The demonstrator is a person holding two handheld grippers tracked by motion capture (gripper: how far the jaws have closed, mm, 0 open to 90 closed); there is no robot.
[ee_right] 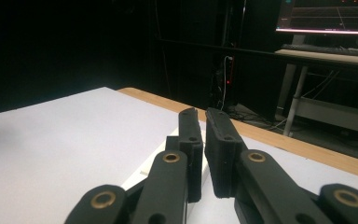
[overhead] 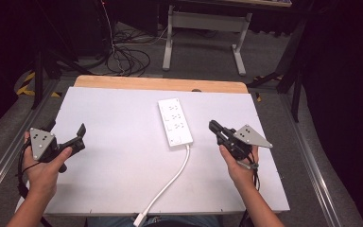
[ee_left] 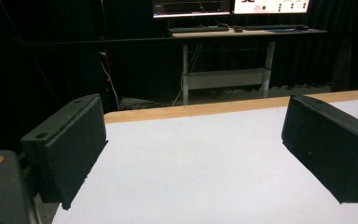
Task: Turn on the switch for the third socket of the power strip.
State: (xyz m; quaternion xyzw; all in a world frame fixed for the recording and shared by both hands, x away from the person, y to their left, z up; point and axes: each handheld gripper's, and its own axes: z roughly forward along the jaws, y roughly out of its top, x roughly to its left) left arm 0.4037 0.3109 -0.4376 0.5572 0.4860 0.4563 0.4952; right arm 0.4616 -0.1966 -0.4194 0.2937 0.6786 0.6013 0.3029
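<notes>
A white power strip (overhead: 175,122) lies flat near the middle of the white table (overhead: 113,165). Its white cable (overhead: 172,182) runs toward the near edge and ends in a plug (overhead: 139,220). My left gripper (overhead: 66,128) is held over the table's left side, well away from the strip. Its jaws stand wide apart in the left gripper view (ee_left: 196,154), with bare table between them. My right gripper (overhead: 212,125) hovers just right of the strip, shut with nothing in it. In the right gripper view (ee_right: 201,114), a corner of the power strip (ee_right: 142,173) shows under the jaws.
A wooden strip (overhead: 160,84) edges the far side of the table. Beyond it stand a desk frame (overhead: 205,33) and loose floor cables (overhead: 127,59). A desk with monitors (ee_left: 233,7) stands in the dark background. Metal rails run along both table sides.
</notes>
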